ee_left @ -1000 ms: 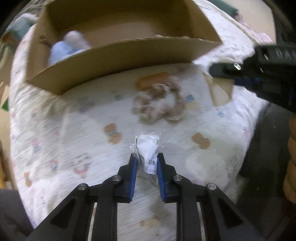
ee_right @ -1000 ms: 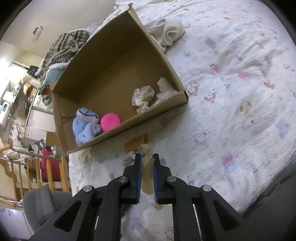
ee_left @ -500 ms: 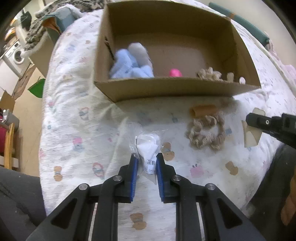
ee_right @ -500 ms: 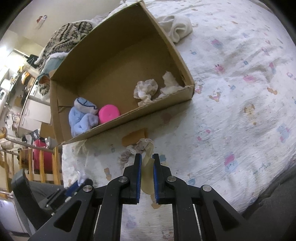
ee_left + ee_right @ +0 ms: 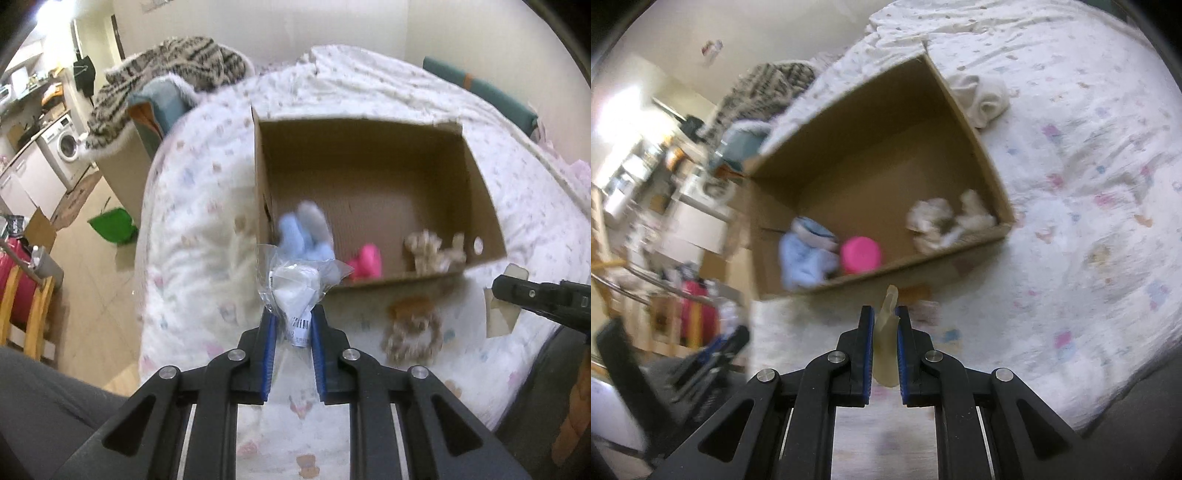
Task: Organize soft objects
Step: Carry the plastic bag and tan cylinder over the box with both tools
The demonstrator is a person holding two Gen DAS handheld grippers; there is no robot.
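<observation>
Inside the box (image 5: 476, 206) at twelve o'clock lie a blue toy (image 5: 303, 236), pink ball (image 5: 367, 260) and beige scrunchies (image 5: 430, 251), seemingly sorted; another scrunchie (image 5: 412, 334) waits outside; left tongs (image 5: 292, 325) pinch a bagged white item (image 5: 295, 291); right tongs (image 5: 885, 326) clamp a pale flat piece (image 5: 887, 317).

We count one cardboard box (image 5: 373, 147), four soft items inside it, one beige scrunchie (image 5: 412, 334) on the bed, one bagged white item (image 5: 295, 288), two grippers.
</observation>
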